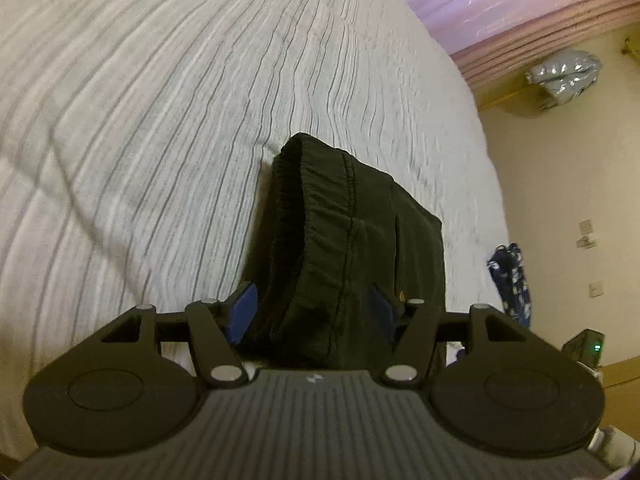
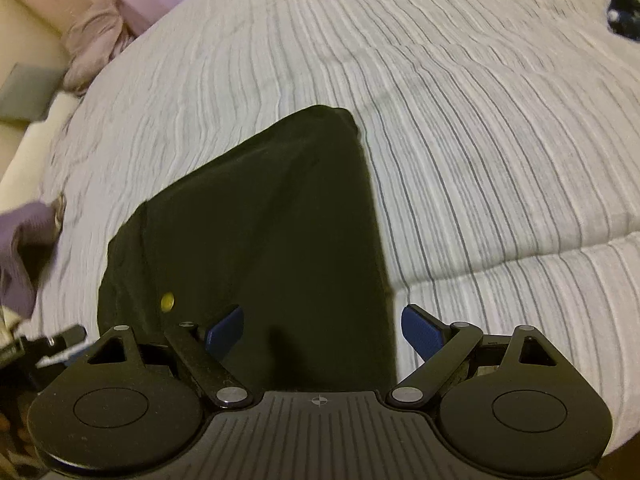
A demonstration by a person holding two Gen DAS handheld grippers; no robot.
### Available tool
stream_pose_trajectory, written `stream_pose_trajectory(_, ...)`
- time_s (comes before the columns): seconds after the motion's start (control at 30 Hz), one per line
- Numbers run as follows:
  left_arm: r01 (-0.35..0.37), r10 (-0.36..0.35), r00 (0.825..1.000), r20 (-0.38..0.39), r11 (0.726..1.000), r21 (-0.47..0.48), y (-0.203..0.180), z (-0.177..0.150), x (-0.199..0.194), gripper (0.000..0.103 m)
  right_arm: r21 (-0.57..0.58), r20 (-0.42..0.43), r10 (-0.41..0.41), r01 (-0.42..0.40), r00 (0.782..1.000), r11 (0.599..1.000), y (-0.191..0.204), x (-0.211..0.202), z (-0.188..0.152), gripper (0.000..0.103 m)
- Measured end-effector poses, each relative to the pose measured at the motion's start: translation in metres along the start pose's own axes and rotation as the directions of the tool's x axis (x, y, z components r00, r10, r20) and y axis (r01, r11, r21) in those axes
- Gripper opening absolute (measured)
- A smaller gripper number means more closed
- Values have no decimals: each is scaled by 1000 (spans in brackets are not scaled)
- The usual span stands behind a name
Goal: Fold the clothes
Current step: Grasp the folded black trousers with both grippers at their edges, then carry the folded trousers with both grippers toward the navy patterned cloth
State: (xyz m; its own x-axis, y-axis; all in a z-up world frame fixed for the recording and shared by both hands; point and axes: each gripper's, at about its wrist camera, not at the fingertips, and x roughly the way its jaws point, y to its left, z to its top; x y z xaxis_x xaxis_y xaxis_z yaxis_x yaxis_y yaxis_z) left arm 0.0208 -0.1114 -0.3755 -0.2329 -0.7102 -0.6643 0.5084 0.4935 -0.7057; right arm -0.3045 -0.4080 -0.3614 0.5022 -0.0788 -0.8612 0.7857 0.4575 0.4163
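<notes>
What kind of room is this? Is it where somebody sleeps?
Probably a bedroom. A big striped bedspread covers what looks like a bed, pink curtains hang behind it, and a black garment lies on top for folding.

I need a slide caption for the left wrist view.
Open left tool around folded black shorts on a striped bed cover.

A striped white-grey bedspread (image 1: pixel 168 128) is seen covering the bed. Pink curtains (image 1: pixel 520 4) are lit from behind, giving a purplish glow. Cream walls (image 1: pixel 560 184) carry wall switches (image 1: pixel 586 234). A silvery bundle (image 1: pixel 566 74) is noted on a ledge.
</notes>
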Motion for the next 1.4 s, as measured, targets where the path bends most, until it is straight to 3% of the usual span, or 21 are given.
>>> stream_pose_trajectory(0.13, 68, -69, 998, -8, 995, -75, 17, 4, 18, 59, 32, -9, 7, -7, 1000, 999, -4, 12, 10, 89)
stream_pose_trajectory(0.3, 87, -90, 996, -24, 989, -117, 36, 13, 39, 62, 90, -9, 47, -46, 999, 995, -4, 24, 17, 89)
stream_pose_trajectory(0.47, 117, -127, 990, -58, 981, -152, 46, 23, 58, 69, 133, 2, 34, -34, 999, 991, -7, 30, 21, 90)
stream_pose_trajectory(0.67, 124, -137, 988, -76, 980, -157, 42, 26, 68, 73, 114, -4, 55, -54, 998, 992, -12, 36, 35, 90)
stream_pose_trajectory(0.9, 122, -137, 987, -82, 979, -164, 42, 27, 74, 72, 107, -40, 138, -133, 990, 985, -32, 67, 47, 90)
stream_pose_trajectory(1.13, 127, -139, 989, -55, 975, -180, 41, 23, 84, 73, 115, -69, 286, -277, 956, 954, -52, 84, 50, 89)
stream_pose_trajectory(1.2, 122, -132, 990, -47, 976, -181, 37, 22, 86, 73, 138, -70, 305, -294, 950, 946, -54, 88, 49, 71)
stream_pose_trajectory(1.3, 100, -109, 993, -44, 982, -163, 27, 22, 88, 69, 169, -65, 326, -311, 943, 935, -55, 91, 49, 61)
stream_pose_trajectory(1.37, 92, -99, 994, -45, 986, -142, 20, 23, 84, 53, 157, -52, 319, -308, 946, 938, -51, 86, 46, 42)
stream_pose_trajectory(1.4, 90, -96, 994, -45, 988, -123, 17, 23, 80, 50, 150, -46, 326, -316, 944, 937, -50, 80, 47, 37)
